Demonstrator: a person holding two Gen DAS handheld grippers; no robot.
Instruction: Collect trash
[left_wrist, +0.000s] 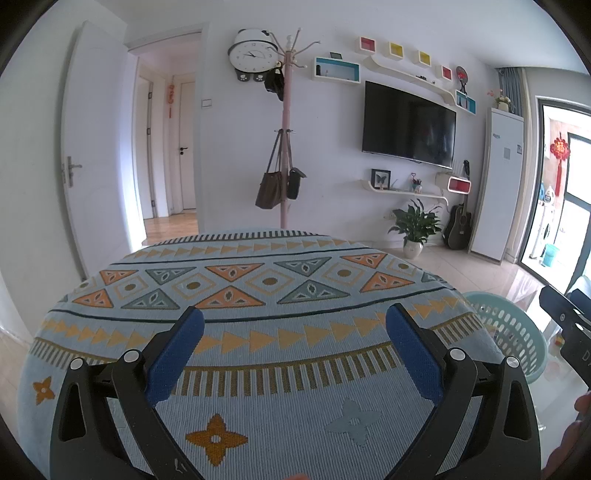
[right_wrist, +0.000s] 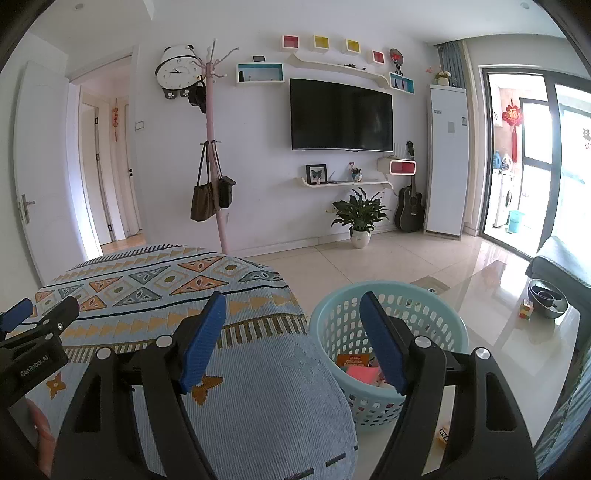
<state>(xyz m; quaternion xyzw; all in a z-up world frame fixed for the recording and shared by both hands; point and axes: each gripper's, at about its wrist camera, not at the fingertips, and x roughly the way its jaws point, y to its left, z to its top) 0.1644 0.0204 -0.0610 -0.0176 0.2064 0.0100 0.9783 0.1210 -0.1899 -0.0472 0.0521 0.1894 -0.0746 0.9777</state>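
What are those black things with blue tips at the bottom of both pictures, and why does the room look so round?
They are grabbing tools. A person holds one in each hand, and each tool has a small camera looking out along its two fingers. That lens bends the room, so it looks round.

One picture comes from the left gripper, the other from the right gripper. Both have their blue fingers spread apart with nothing between them, so nothing is held.

Below them is a patterned cloth over a rounded surface, with no loose things on the part in view. Beside it stands a light blue basket with some colourful wrappers already inside.
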